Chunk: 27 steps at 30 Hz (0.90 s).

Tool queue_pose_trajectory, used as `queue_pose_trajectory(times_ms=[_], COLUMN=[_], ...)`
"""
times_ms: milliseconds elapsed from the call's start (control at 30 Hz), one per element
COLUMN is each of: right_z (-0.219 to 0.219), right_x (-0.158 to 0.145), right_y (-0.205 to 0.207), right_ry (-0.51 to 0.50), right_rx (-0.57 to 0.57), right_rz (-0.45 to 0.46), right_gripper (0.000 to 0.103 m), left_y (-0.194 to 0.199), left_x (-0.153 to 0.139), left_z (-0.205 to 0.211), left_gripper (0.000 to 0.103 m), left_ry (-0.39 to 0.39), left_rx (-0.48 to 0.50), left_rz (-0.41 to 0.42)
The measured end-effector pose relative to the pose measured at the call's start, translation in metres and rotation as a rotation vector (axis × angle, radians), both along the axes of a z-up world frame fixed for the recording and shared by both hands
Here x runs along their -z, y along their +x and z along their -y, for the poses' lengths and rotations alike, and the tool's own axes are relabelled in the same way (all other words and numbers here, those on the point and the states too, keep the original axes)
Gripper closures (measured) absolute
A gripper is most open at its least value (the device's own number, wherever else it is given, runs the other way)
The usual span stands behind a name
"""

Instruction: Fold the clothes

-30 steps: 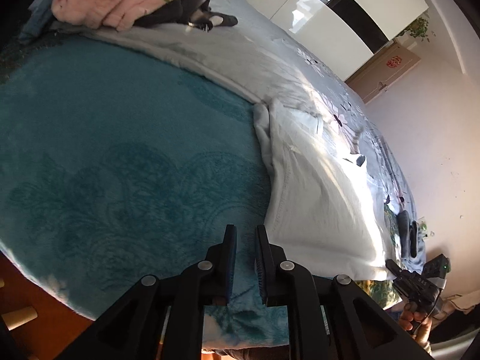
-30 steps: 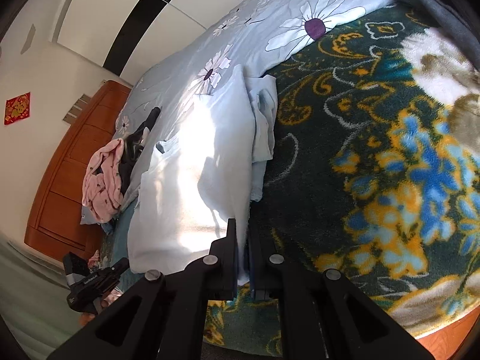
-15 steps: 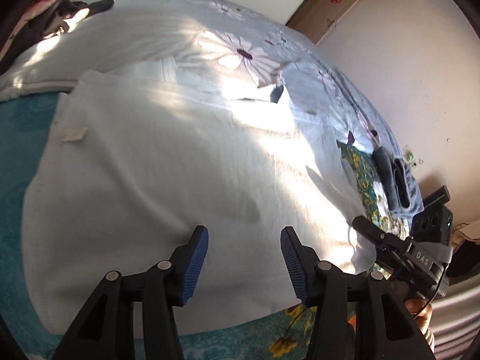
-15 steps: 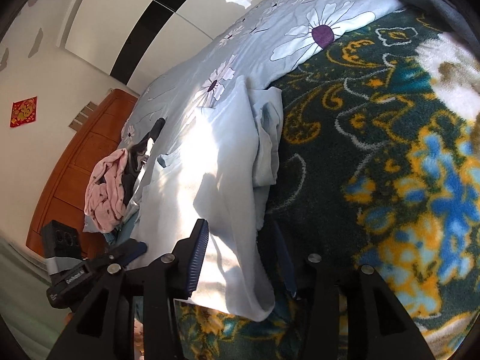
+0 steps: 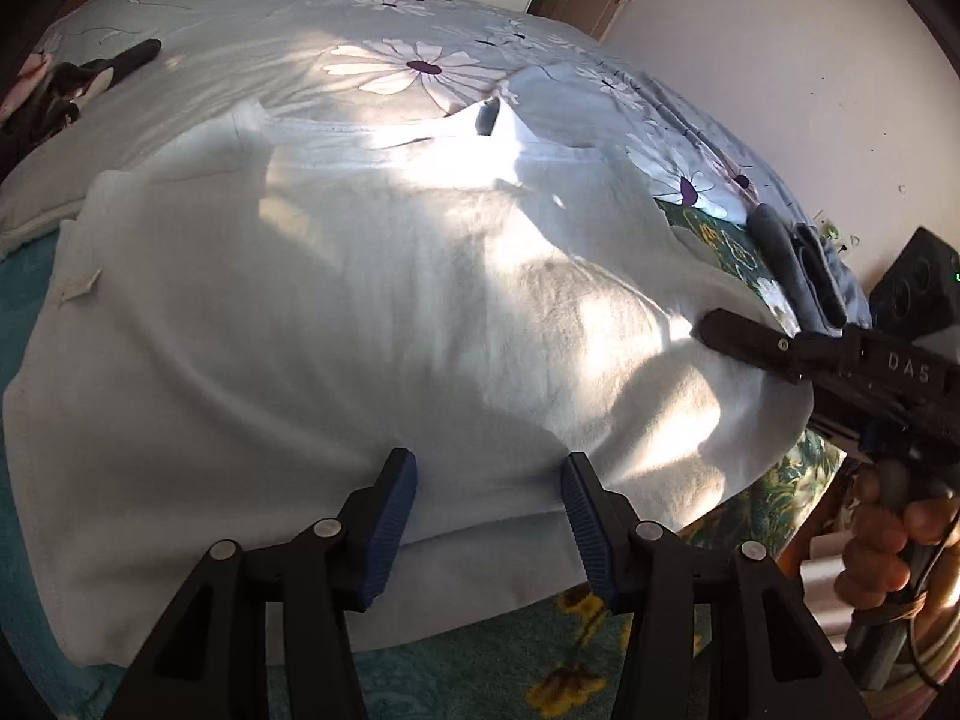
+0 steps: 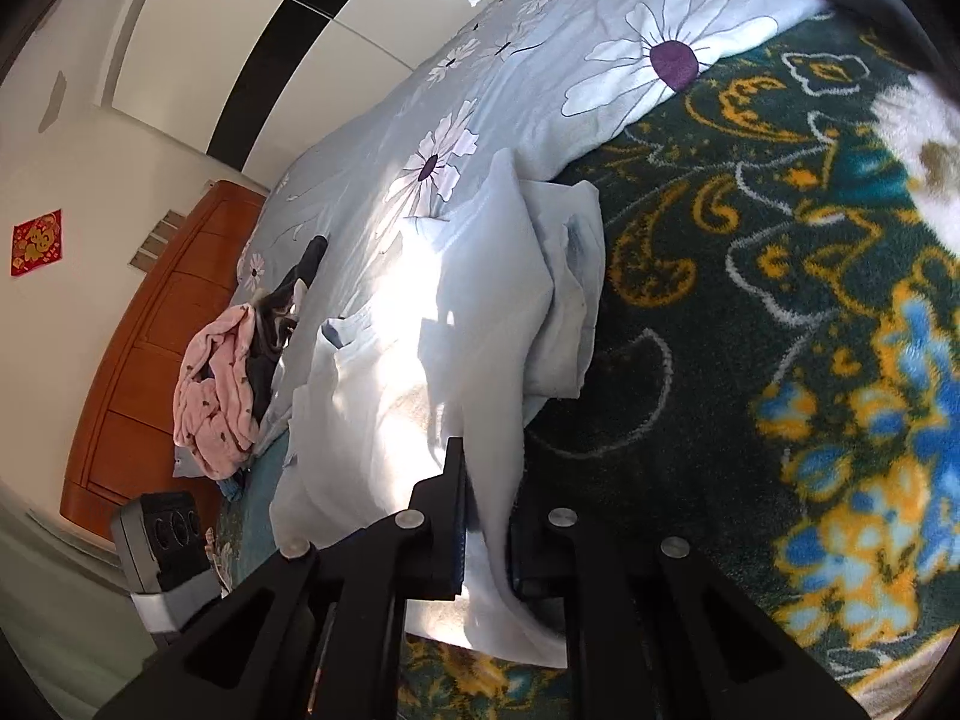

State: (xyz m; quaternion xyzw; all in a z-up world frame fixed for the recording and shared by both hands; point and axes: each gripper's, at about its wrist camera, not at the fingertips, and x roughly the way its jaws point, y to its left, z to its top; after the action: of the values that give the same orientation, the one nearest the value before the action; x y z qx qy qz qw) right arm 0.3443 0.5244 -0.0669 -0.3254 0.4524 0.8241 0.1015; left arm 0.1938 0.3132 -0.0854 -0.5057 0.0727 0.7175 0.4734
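Bed [image 5: 198,48] first: daisy-print duvet [image 6: 600,42] up top, dark floral fleece blanket [image 6: 750,312] on my right side, teal blanket [image 5: 24,276] on my left. Spread across it, the white T-shirt [image 5: 372,300], lying mostly flat w/ sleeves and neck bunched at the far end. I reckon it's light, soft, limp, no stiffness at all, so it'll sag and drag wherever I'm not holding; best taken at hem and side edges, pinching a doubled bit of cloth so it doesn't slip. Right fingers [image 6: 486,519] are nipped onto the shirt's near side edge, fabric running between the pads, only a cloth-thick gap. Left fingers [image 5: 489,477] spread wide, holding nothing, poised just over the near hem; can't tell if the tips touch the cloth.
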Motion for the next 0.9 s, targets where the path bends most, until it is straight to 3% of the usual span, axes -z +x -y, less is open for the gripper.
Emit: queue_pose_trajectory(times_ms=[100, 200, 433, 533, 667, 900], right_z=[0.008, 0.020, 0.081, 0.120, 0.178, 0.249], right_x=[-0.022, -0.051, -0.114, -0.125, -0.105, -0.022], right_y=[-0.012, -0.031, -0.104, -0.138, -0.176, -0.207], right_ry=[0.076, 0.166, 0.450, 0.499, 0.552, 0.551], right_rx=[-0.022, -0.051, -0.206, -0.313, -0.432, -0.585], right_rz=[0.056, 0.112, 0.218, 0.214, 0.241, 0.380], right_gripper=[0.093, 0.093, 0.093, 0.093, 0.093, 0.089], left_y=[-0.018, -0.038, -0.082, -0.095, -0.098, -0.099], left_x=[-0.005, -0.011, -0.019, -0.014, -0.003, 0.014], left_z=[0.032, 0.081, 0.189, 0.218, 0.237, 0.249], left_gripper=[0.050, 0.048, 0.048, 0.047, 0.047, 0.047], left_ry=[0.151, 0.288, 0.431, 0.472, 0.473, 0.447], left_rx=[-0.048, -0.144, -0.396, -0.460, -0.497, -0.515], left_rz=[0.159, 0.243, 0.254, 0.299, 0.323, 0.357])
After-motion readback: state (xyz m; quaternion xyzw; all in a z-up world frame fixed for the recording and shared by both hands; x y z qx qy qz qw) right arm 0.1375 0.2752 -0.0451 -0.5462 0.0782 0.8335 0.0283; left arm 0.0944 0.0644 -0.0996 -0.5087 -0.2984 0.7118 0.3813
